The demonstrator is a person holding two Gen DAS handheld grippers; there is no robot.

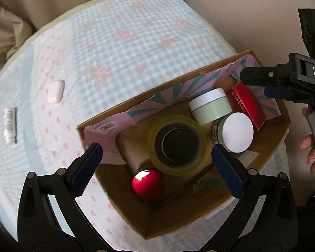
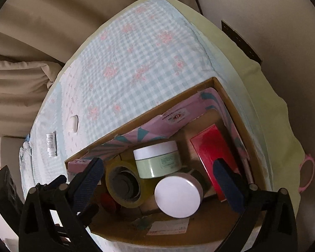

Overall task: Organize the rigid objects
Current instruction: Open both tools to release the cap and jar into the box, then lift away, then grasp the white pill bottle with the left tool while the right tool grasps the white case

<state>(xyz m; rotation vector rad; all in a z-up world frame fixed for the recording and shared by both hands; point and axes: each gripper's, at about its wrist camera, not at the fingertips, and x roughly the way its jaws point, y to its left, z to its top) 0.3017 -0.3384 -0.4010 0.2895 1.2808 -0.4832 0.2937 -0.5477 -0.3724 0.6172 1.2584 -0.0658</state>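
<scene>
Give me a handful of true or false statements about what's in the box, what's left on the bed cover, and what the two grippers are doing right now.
1. The tape roll lies inside the cardboard box. True.
2. The left gripper is shut on the red ball. False: it is open and holds nothing; the ball lies in the box.
3. A white earbud case and a small white bottle lie on the checked cover, outside the box. True.
4. The red carton lies on the cover beside the bottle. False: it is in the box, next to the green jar.
5. The right gripper is open and empty. True.
</scene>
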